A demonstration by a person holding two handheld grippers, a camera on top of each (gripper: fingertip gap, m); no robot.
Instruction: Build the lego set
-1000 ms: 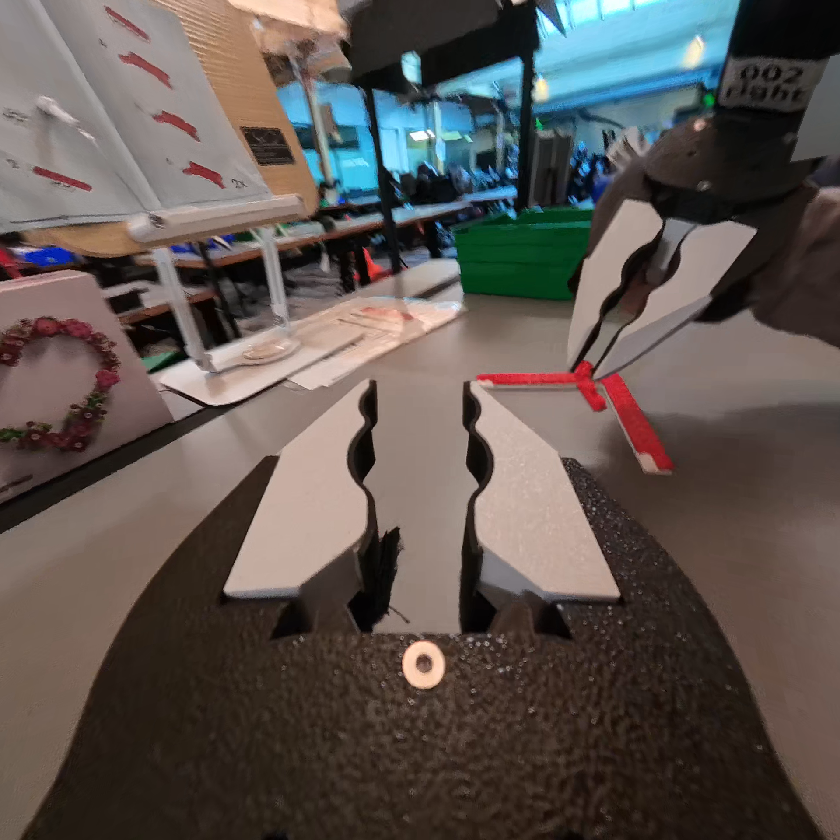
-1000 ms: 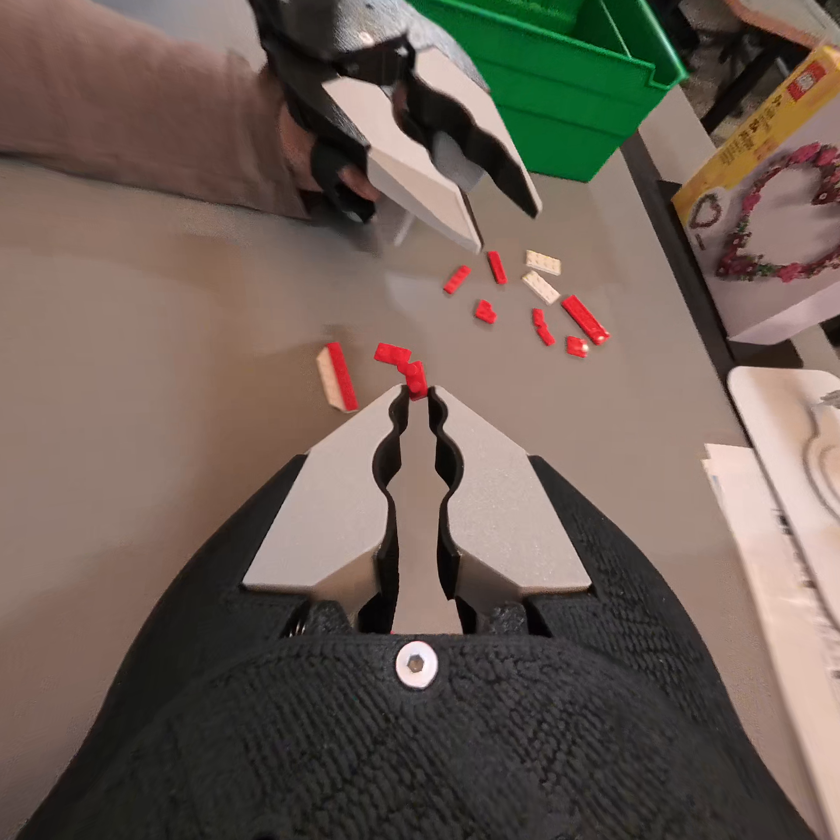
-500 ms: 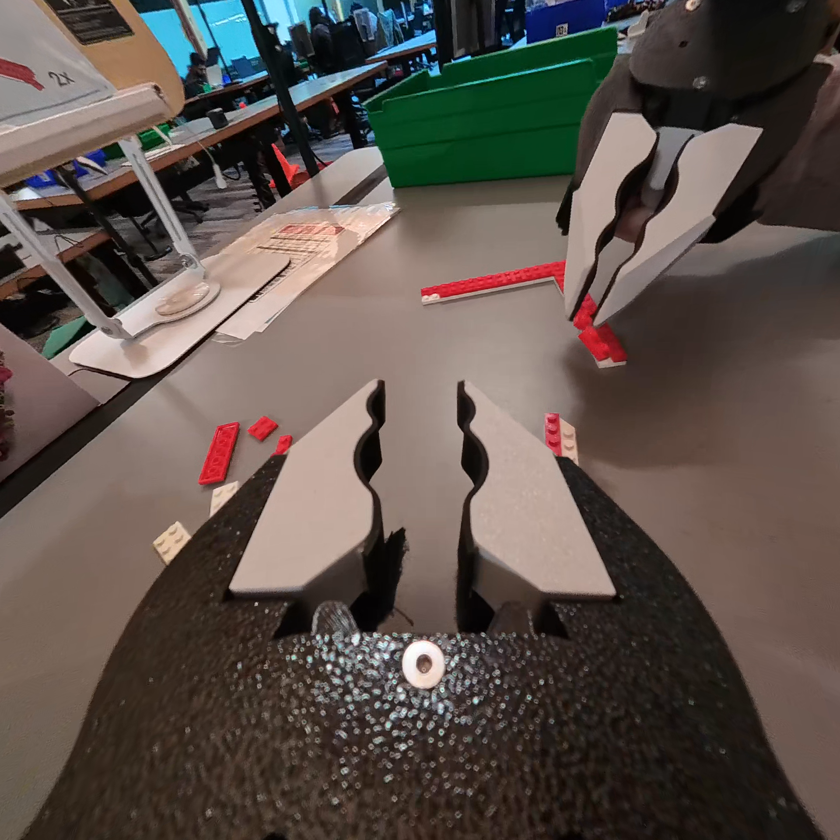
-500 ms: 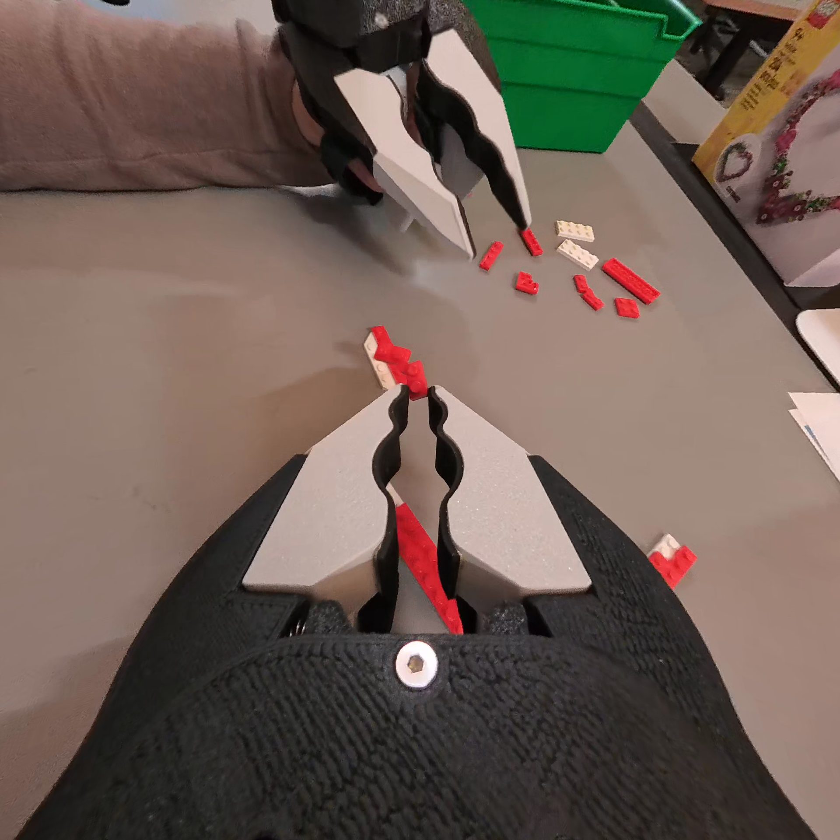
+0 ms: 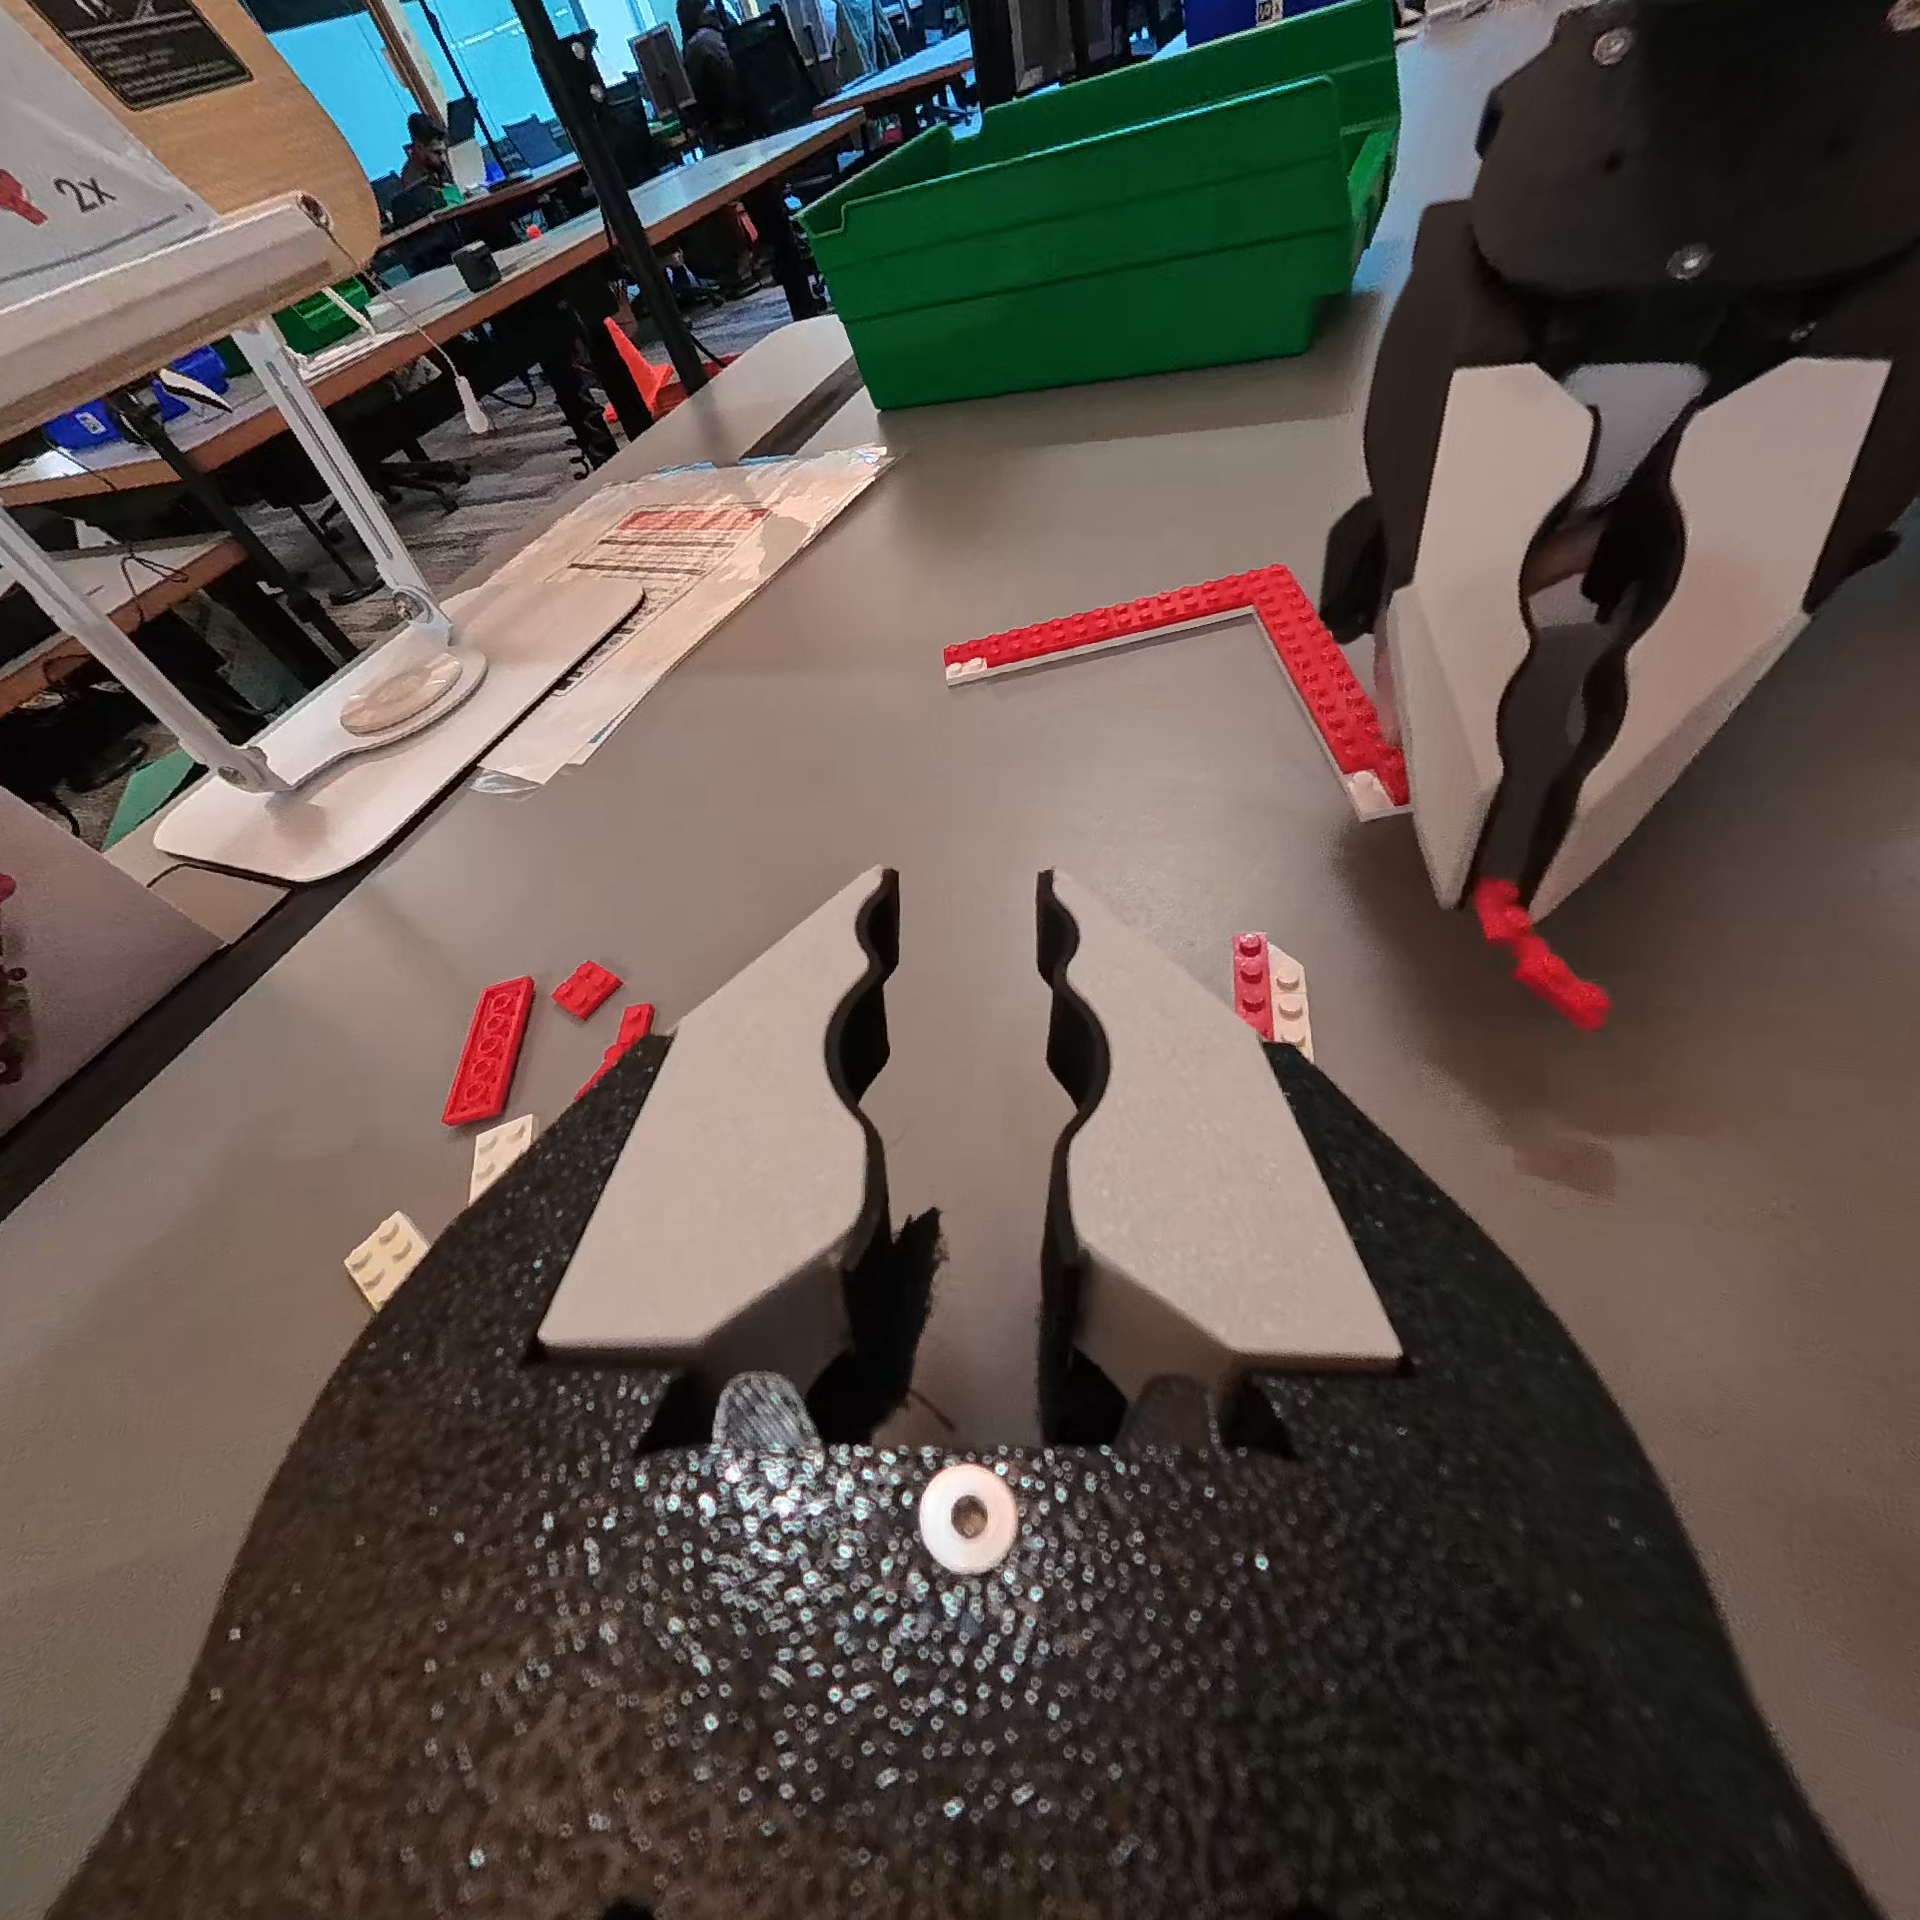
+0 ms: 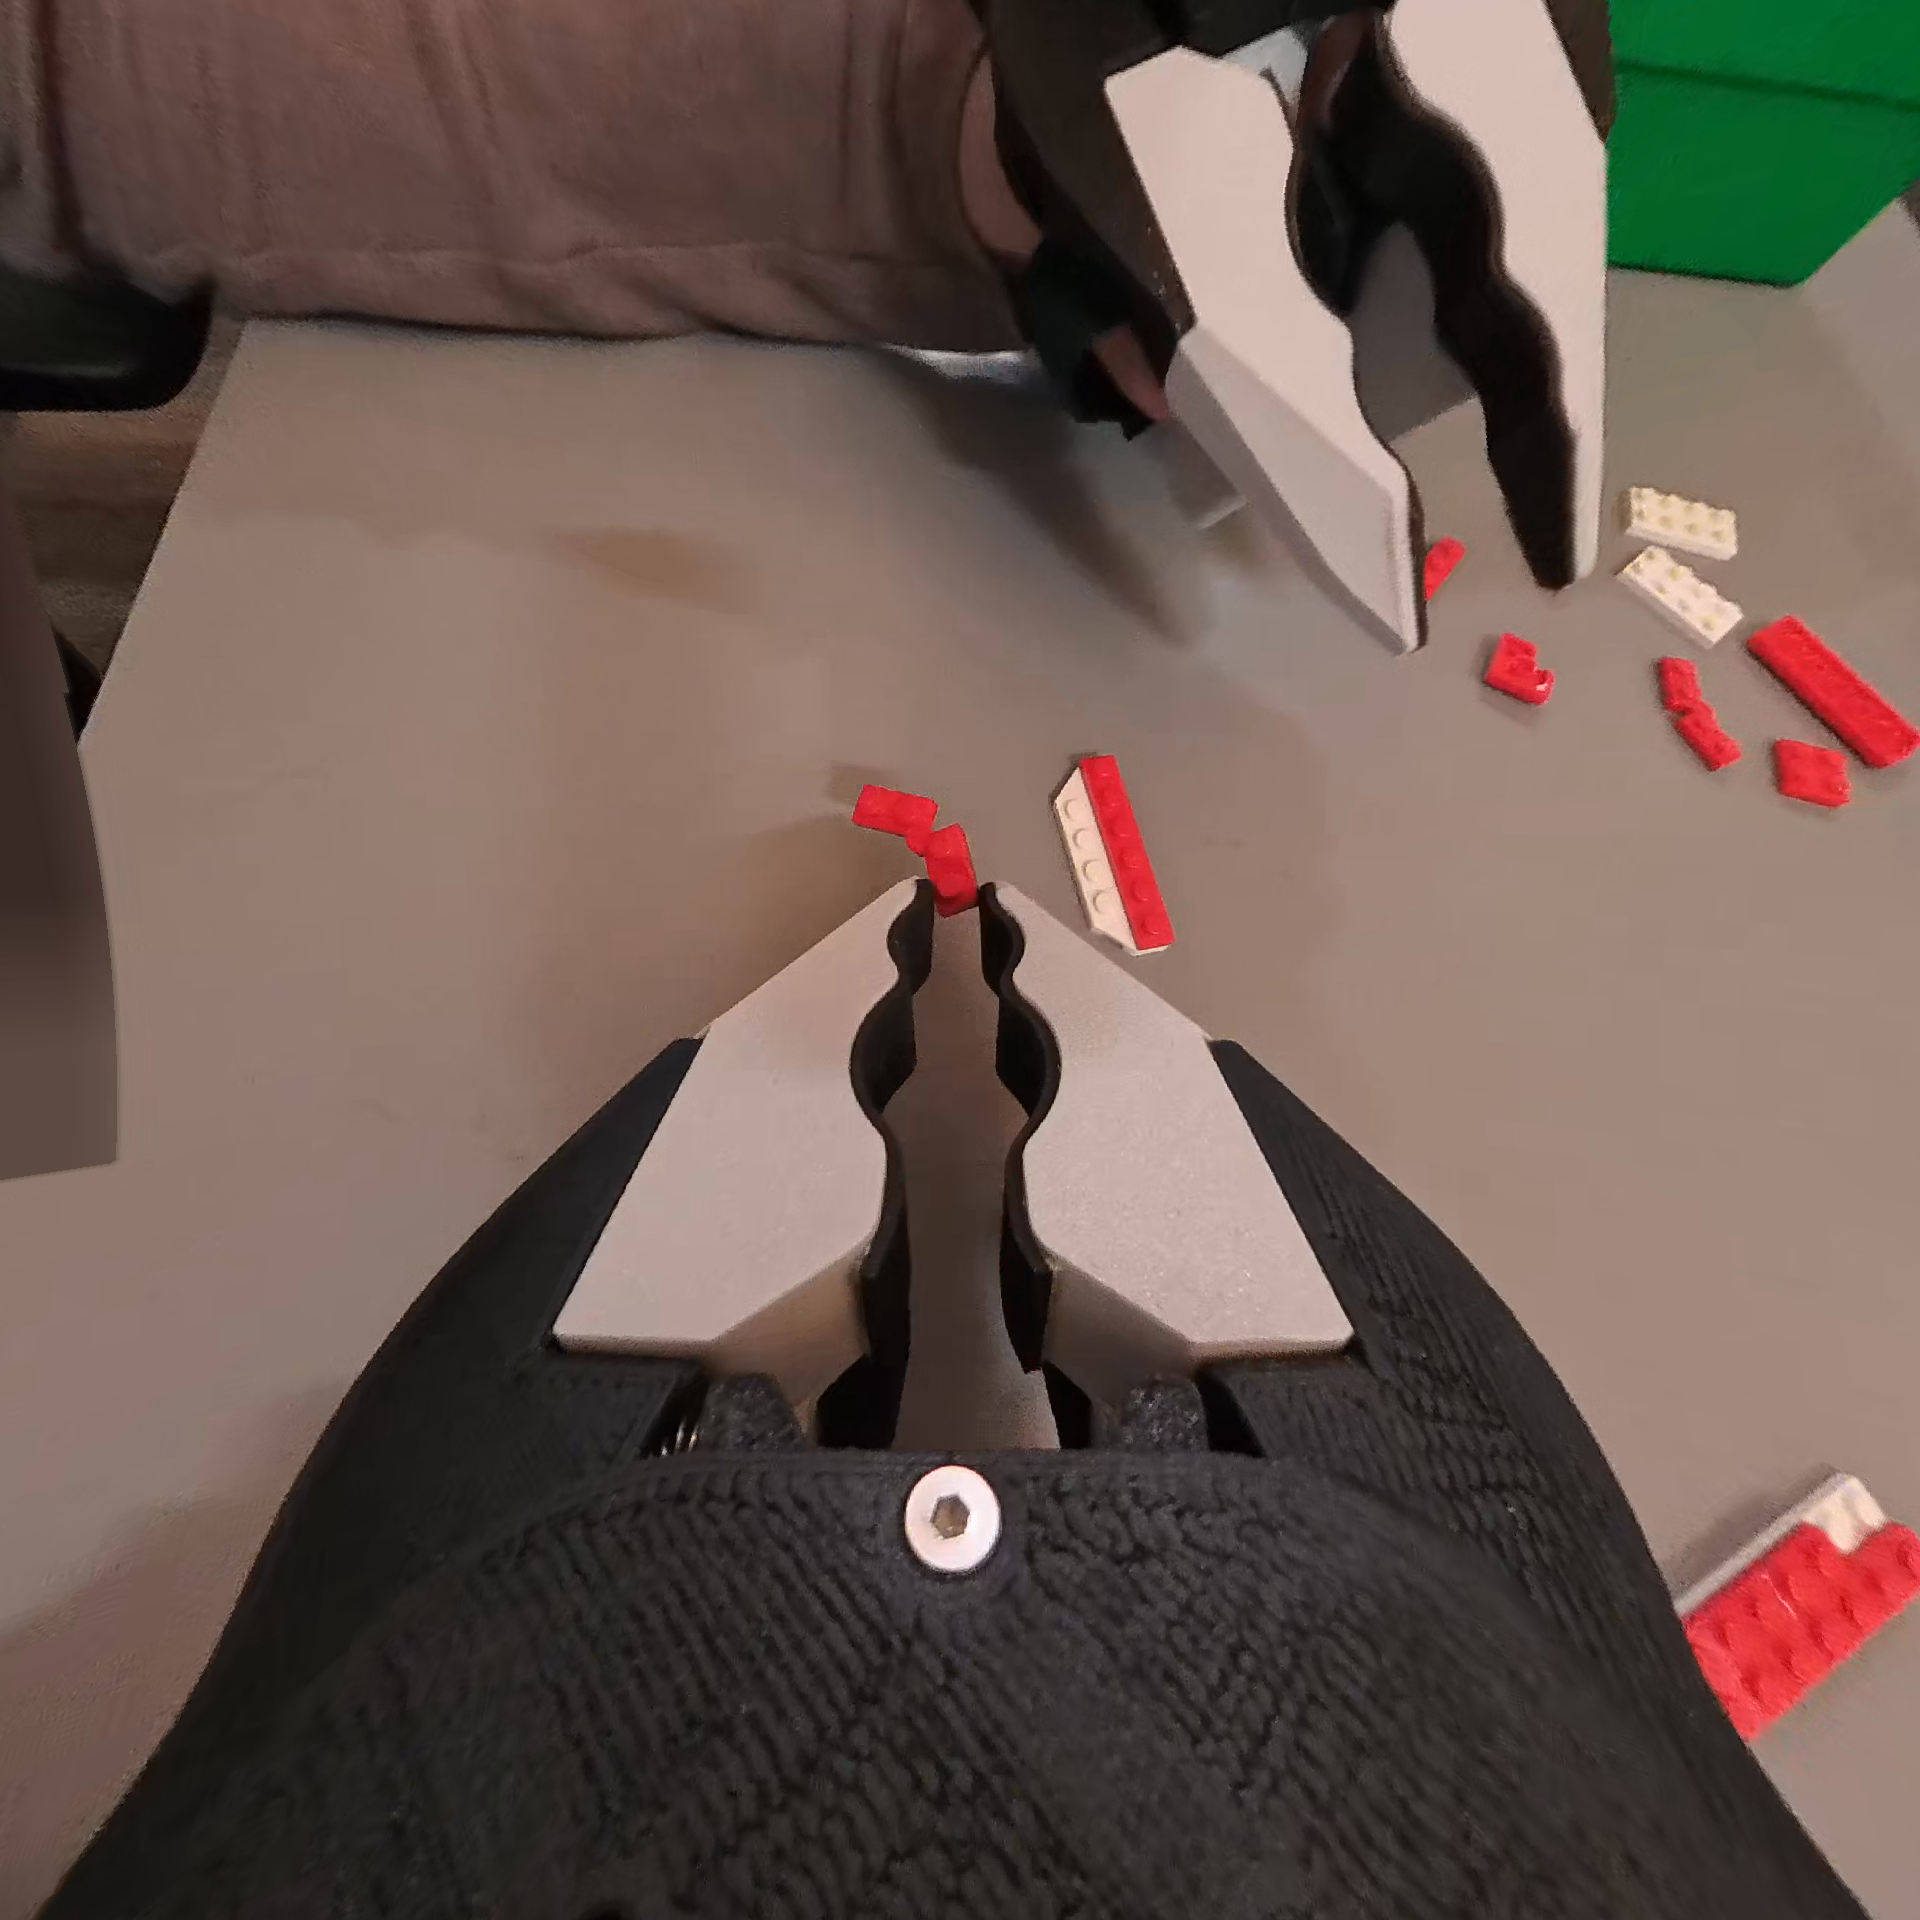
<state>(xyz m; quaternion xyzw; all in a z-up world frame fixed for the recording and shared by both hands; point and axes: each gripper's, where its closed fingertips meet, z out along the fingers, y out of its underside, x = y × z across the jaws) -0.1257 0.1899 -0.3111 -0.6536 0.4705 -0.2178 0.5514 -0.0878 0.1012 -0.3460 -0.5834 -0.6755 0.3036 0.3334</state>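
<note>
My right gripper [image 6: 951, 896] is shut on a small bent red lego piece [image 6: 914, 831] and holds it just above the grey table; it also shows in the left wrist view [image 5: 1496, 899] with the piece [image 5: 1538, 961] hanging from its tips. My left gripper [image 5: 966, 878] is open and empty, tips low over the table; in the right wrist view [image 6: 1486, 608] it hovers over loose red and white plates [image 6: 1683, 587]. A red-and-white stacked plate [image 6: 1117, 852] lies between the grippers. A red L-shaped frame [image 5: 1195, 613] lies beyond, behind the right gripper.
Green bins [image 5: 1091, 249] stand at the table's far side. A white stand base [image 5: 343, 748] and a plastic bag with papers [image 5: 675, 561] lie at the left. A person's sleeve [image 6: 468, 166] rests on the table. The frame's end [image 6: 1797, 1600] lies beside my right gripper.
My right gripper has carried the red piece away from the L-shaped frame, toward the left gripper. My left gripper has come closer over the loose plates, still open.
</note>
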